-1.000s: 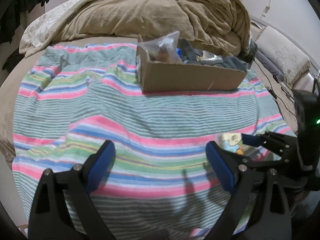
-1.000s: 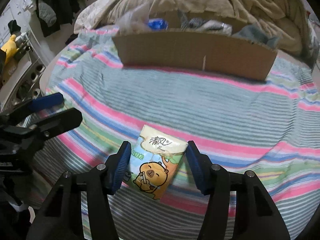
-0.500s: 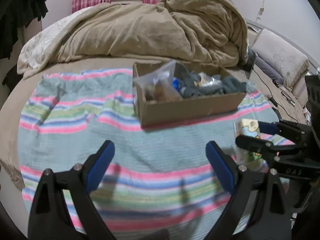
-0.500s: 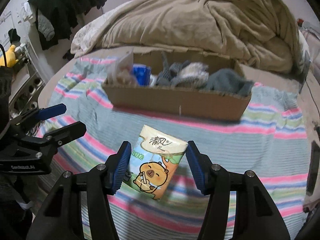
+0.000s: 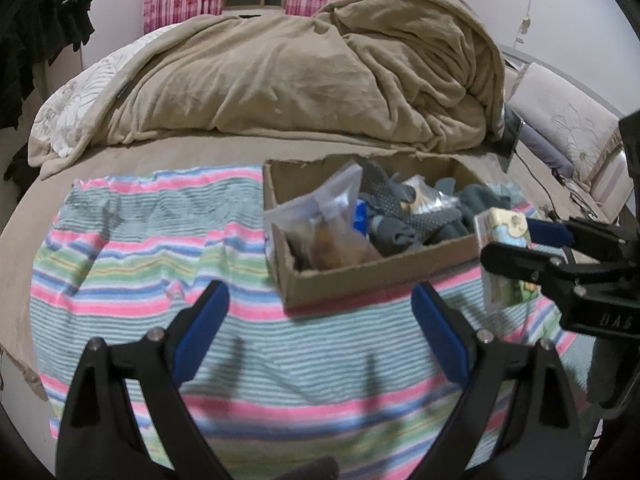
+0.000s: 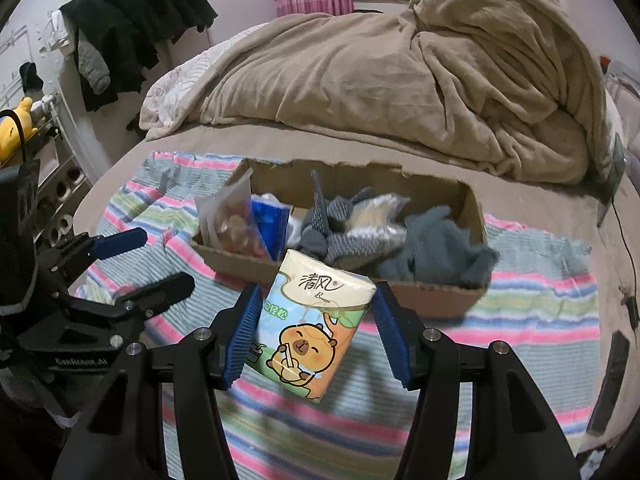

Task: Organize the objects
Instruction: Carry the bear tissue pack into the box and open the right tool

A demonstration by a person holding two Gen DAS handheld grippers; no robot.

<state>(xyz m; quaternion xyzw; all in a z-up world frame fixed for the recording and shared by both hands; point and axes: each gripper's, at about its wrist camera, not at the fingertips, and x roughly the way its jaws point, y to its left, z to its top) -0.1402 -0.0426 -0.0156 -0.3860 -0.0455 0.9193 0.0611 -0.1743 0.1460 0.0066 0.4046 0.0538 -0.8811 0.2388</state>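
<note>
My right gripper [image 6: 316,332] is shut on a tissue pack [image 6: 310,320] with a cartoon capybara and holds it in the air in front of the cardboard box [image 6: 432,298]. The pack [image 5: 505,258] and right gripper [image 5: 520,240] also show at the right of the left wrist view, near the box's right end. The box [image 5: 360,276] holds grey socks [image 6: 436,252], a clear bag [image 5: 324,220] and a blue packet [image 6: 272,224]. My left gripper [image 5: 320,328] is open and empty above the striped towel [image 5: 140,264].
A beige duvet [image 5: 320,80] is heaped behind the box. Black clothes [image 6: 132,32] hang at the left wall, with a shelf and yellow toy [image 6: 12,132] beneath. A cable [image 6: 624,240] and dark device lie at the bed's right edge.
Both grippers have risen and moved toward the box. The tissue pack has been lifted off the towel and now hangs in front of the box's near wall.
</note>
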